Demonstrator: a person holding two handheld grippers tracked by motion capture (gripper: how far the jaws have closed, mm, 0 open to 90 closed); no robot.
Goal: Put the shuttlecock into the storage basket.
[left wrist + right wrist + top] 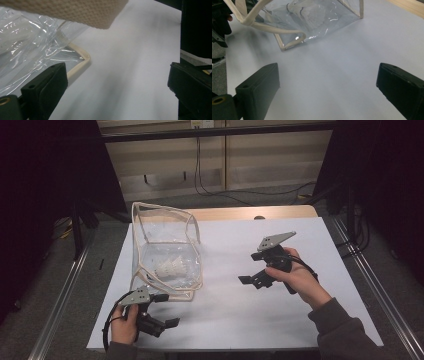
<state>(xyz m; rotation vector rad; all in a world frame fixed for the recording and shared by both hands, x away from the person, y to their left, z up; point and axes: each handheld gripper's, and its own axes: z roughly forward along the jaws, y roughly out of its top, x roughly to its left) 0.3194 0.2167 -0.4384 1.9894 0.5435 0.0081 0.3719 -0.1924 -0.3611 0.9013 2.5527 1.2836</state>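
Two grippers rest jaws apart on the white table (300, 320), left gripper (167, 323) just beside the clear plastic bag (165, 245) with a shuttlecock (170, 267) inside, right gripper (250, 281) well apart, bare table between them.

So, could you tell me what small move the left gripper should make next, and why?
Probably ease the left gripper forward to the bag's cream strap. Its jaws stand wide open and empty, the strap hangs just ahead of them, and the shuttlecock lies inside the bag. The right gripper is open too, farther off.
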